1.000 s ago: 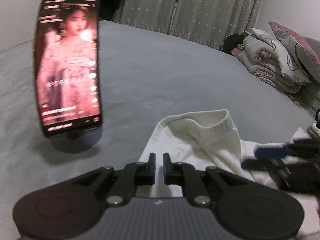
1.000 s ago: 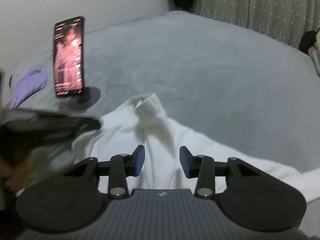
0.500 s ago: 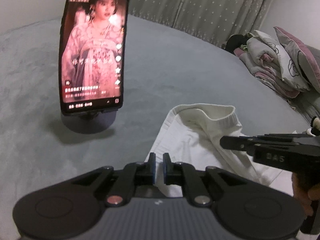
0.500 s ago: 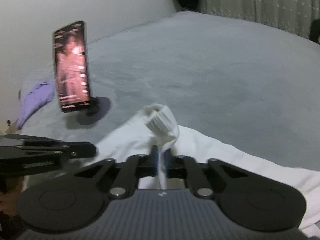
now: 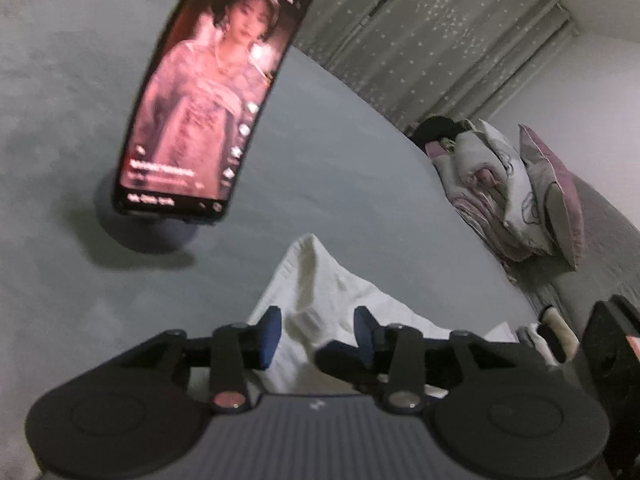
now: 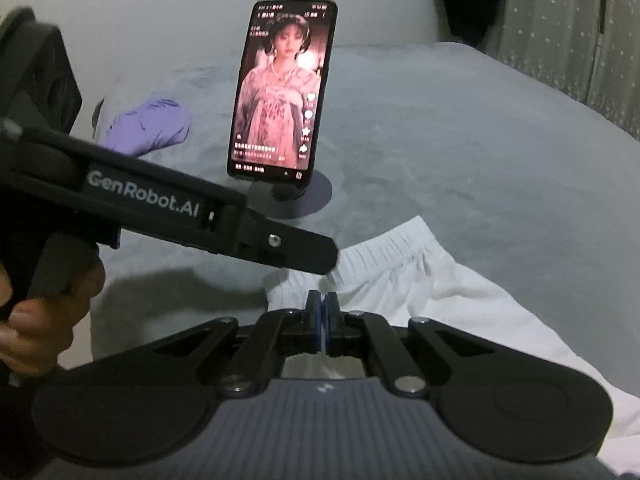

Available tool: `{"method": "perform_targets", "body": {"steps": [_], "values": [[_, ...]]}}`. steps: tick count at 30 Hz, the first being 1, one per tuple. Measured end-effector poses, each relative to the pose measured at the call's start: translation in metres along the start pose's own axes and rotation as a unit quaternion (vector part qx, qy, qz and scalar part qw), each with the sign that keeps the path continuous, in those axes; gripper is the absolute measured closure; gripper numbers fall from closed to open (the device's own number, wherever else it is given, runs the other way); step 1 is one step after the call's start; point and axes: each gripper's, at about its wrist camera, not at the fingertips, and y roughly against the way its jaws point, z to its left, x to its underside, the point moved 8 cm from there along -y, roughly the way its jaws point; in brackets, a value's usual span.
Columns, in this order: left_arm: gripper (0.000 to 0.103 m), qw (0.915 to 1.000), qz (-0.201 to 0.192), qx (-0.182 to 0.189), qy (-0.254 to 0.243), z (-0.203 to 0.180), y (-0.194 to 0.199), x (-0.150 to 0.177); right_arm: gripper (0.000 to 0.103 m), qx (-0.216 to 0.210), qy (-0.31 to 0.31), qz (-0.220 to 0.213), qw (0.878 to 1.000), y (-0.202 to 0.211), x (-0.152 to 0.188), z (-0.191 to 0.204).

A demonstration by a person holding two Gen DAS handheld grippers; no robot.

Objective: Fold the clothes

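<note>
A white garment point(image 5: 320, 280) with a ribbed edge point(image 6: 392, 248) lies crumpled on the grey bed cover point(image 6: 480, 140). My left gripper point(image 5: 317, 334) is open, its blue-padded fingers apart over the cloth. In the right wrist view the left gripper point(image 6: 328, 256) comes in from the left, held by a hand point(image 6: 40, 320), with its tip at the ribbed edge. My right gripper point(image 6: 322, 320) is shut, pinching a fold of the white garment just below that edge.
A phone point(image 6: 280, 96) showing a video stands on a round stand point(image 6: 296, 196) just beyond the garment. A purple cloth point(image 6: 148, 124) lies at the far left. Pillows and bedding point(image 5: 520, 192) are piled at the right, with curtains point(image 5: 440, 32) behind.
My left gripper was shut and now stands open. My right gripper closed on the white garment a second ago and still holds it. Both views have swung toward the phone.
</note>
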Motion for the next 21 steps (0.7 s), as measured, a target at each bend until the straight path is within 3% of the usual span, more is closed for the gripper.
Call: {"method": "perform_targets", "body": {"steps": [5, 7, 14, 16, 18, 21], "values": [[0.062, 0.9995, 0.012, 0.014, 0.026, 0.002, -0.005, 0.001, 0.101, 0.008, -0.007, -0.011, 1.0, 0.011, 0.0, -0.007], [0.062, 0.999, 0.014, 0.024, 0.036, 0.003, -0.005, 0.002, 0.091, 0.007, -0.003, -0.016, 1.0, 0.018, 0.001, -0.008], [0.063, 0.9969, 0.042, 0.034, 0.057, -0.002, -0.015, 0.012, 0.086, 0.033, 0.021, 0.0, 0.999, 0.04, 0.028, -0.021], [0.063, 0.9958, 0.052, 0.038, 0.065, -0.005, -0.021, 0.016, 0.077, 0.042, 0.016, 0.006, 0.999, 0.051, 0.041, -0.03], [0.064, 0.9955, 0.059, 0.035, 0.065, -0.009, -0.027, 0.019, 0.054, 0.051, 0.007, 0.006, 0.999, 0.064, 0.053, -0.04], [0.064, 0.9961, 0.063, 0.019, 0.059, -0.013, -0.036, 0.022, 0.054, 0.074, -0.001, 0.006, 0.997, 0.083, 0.069, -0.057]]}}
